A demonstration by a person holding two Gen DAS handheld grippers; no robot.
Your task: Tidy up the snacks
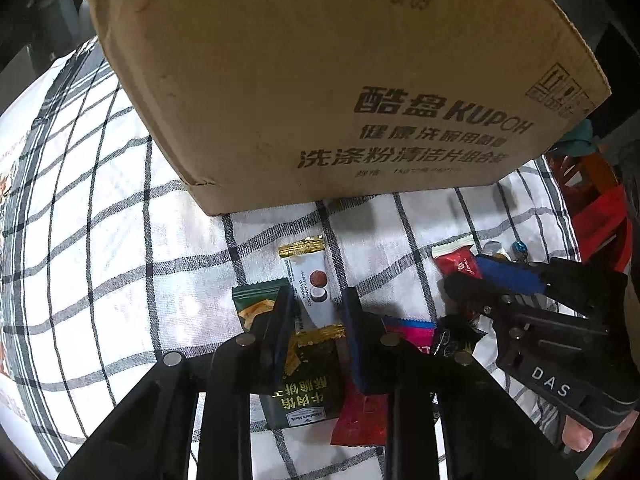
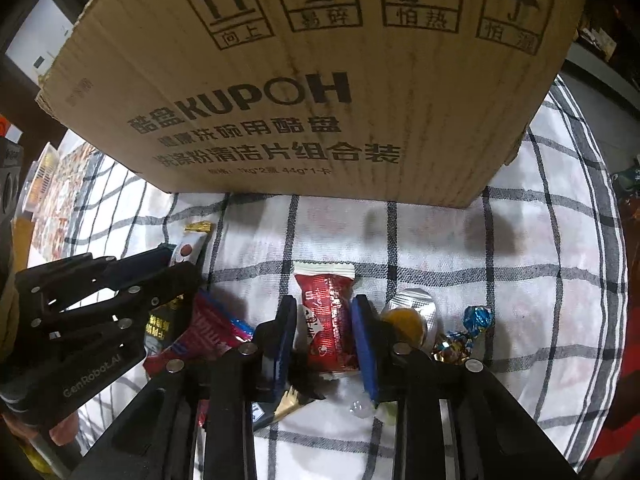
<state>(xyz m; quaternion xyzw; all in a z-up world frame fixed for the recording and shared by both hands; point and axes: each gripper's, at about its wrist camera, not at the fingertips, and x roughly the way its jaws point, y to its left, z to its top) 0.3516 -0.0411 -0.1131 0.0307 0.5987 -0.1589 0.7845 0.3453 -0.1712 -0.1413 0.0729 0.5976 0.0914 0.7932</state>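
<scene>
- Left gripper (image 1: 316, 336) straddles a white coconut-biscuit packet (image 1: 310, 280), jaws parted, gripping nothing.
- Right gripper (image 2: 324, 336) brackets a red candy wrapper (image 2: 329, 320), not clamped.
- Risk: crowded neighbouring wrappers may snag before the cardboard box (image 1: 320, 80).

Right gripper (image 2: 325, 332) astride red snack packet (image 2: 329, 320), cardboard box (image 2: 312, 80) behind
</scene>
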